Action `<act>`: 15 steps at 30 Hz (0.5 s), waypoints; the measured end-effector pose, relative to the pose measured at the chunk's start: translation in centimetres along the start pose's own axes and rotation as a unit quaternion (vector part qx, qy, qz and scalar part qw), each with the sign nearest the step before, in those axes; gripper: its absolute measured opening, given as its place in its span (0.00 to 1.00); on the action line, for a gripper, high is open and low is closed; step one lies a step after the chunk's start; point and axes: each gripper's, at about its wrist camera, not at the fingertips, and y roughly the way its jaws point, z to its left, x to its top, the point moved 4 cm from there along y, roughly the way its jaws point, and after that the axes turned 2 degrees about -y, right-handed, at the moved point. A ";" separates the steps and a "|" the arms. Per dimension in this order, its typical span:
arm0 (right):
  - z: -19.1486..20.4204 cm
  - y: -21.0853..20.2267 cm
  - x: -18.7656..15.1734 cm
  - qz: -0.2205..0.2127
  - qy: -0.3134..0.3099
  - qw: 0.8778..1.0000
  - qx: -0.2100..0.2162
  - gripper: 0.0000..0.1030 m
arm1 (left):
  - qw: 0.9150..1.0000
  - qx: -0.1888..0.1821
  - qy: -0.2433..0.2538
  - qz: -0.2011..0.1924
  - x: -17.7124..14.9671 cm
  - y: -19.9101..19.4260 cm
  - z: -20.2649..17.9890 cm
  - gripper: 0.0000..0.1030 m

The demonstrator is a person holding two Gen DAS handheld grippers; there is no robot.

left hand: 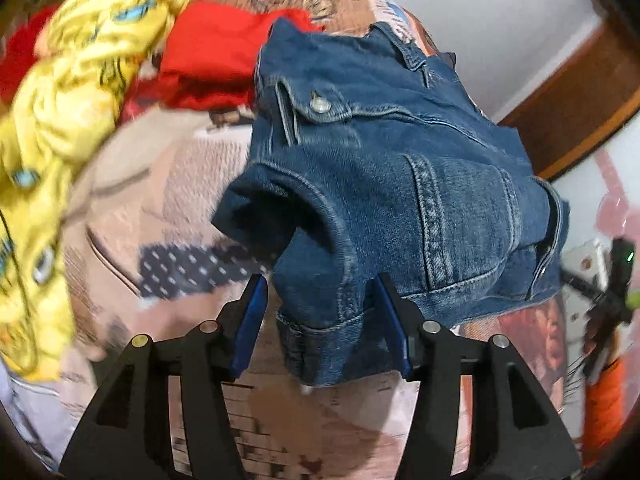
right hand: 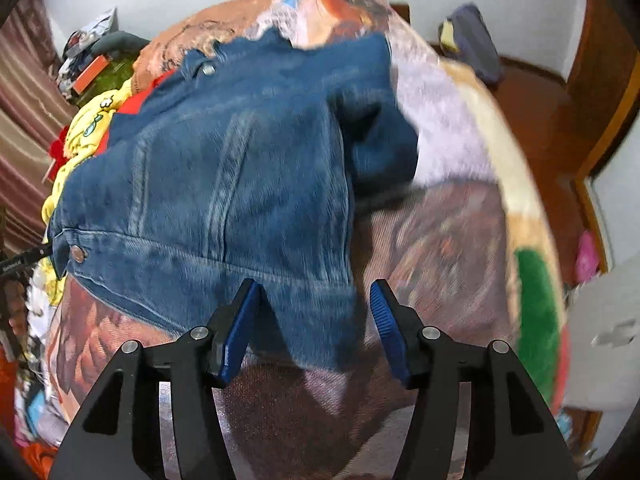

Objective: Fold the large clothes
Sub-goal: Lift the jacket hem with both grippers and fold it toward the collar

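A blue denim jacket (left hand: 384, 168) lies folded on a printed blanket (left hand: 168, 184) that covers the bed. My left gripper (left hand: 320, 316) is open, its blue-padded jaws set wide around the jacket's near sleeve cuff (left hand: 320, 344) without closing on it. The jacket also fills the right wrist view (right hand: 224, 184). My right gripper (right hand: 312, 320) is open, its jaws on either side of the jacket's near hem corner. Whether the pads touch the cloth I cannot tell.
A crumpled yellow garment (left hand: 60, 128) and a red one (left hand: 212, 68) lie at the far left of the bed. The other gripper's body (left hand: 612, 292) shows at the right edge. The blanket (right hand: 448, 240) ends at a brown floor (right hand: 536, 120) on the right.
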 end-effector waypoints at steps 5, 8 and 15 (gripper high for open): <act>-0.1 0.5 0.4 -0.006 0.022 0.999 0.040 0.47 | 0.997 -0.036 -0.059 0.018 -0.7 1.9 0.4 0.53; 0.0 0.5 0.5 -0.008 0.026 0.999 0.044 0.38 | 0.994 -0.060 -0.094 0.023 -1.0 2.3 0.9 0.51; 1.3 -2.3 1.2 -0.036 -0.005 0.998 0.042 0.14 | 0.998 -0.051 -0.046 0.005 -0.9 -0.6 -0.6 0.23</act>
